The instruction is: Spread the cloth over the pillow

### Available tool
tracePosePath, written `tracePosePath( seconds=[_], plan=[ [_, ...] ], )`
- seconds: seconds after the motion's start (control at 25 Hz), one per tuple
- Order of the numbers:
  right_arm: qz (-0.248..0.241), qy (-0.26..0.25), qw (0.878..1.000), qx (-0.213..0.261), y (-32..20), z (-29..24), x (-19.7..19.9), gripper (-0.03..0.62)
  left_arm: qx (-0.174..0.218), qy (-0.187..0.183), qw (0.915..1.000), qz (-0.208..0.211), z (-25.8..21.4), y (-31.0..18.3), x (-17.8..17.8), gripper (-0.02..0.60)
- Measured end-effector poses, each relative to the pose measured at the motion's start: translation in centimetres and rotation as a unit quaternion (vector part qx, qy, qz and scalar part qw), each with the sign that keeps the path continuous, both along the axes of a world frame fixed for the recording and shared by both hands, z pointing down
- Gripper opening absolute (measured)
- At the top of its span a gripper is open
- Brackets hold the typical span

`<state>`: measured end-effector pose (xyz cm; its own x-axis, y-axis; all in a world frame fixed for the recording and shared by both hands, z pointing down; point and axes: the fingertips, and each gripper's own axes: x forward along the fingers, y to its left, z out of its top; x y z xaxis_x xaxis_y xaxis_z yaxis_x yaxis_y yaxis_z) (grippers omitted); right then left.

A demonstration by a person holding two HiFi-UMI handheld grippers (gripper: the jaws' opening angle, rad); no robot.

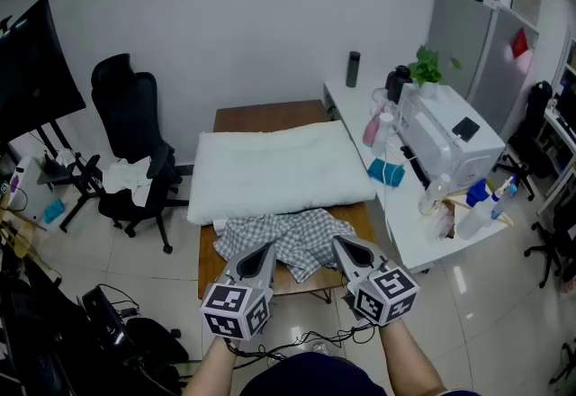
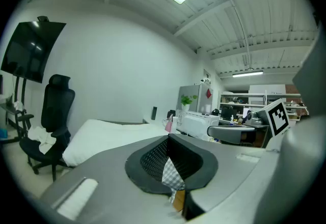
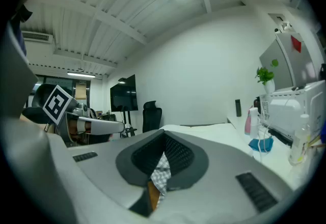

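The left gripper (image 1: 266, 252) and right gripper (image 1: 342, 247) each pinch the checked cloth (image 1: 292, 232) at its near edge. They should lift evenly and pull it far across the pillow (image 1: 274, 171).

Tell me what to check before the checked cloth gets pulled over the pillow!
1. Left gripper shut on the cloth: ok.
2. Right gripper shut on the cloth: ok.
3. Pillow lying flat on the table, top bare: ok.
4. Cloth smoothed out: not ok, it is bunched at the near end of the pillow.
5. Cloth free of snags under the pillow: cannot tell.
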<state>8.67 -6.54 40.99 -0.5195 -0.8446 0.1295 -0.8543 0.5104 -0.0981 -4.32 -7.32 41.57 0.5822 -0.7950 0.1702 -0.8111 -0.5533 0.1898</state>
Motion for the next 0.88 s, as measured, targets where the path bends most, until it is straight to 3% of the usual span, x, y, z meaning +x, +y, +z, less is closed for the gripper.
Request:
tracePosePath(
  seconds=[0.32,0.88],
  plan=[
    [0.005,0.013,1.000,-0.020,-0.1,2.3,0.1,0.014,-0.014,-0.020,0.9997,0.000,2.6,-0.3,0.0,0.008],
    [0.026,0.048,0.995,-0.078,1.2,9.0,1.0,0.020,-0.078,-0.110,0.9897,-0.049,13.2,-0.7,-2.4,0.009]
  ],
)
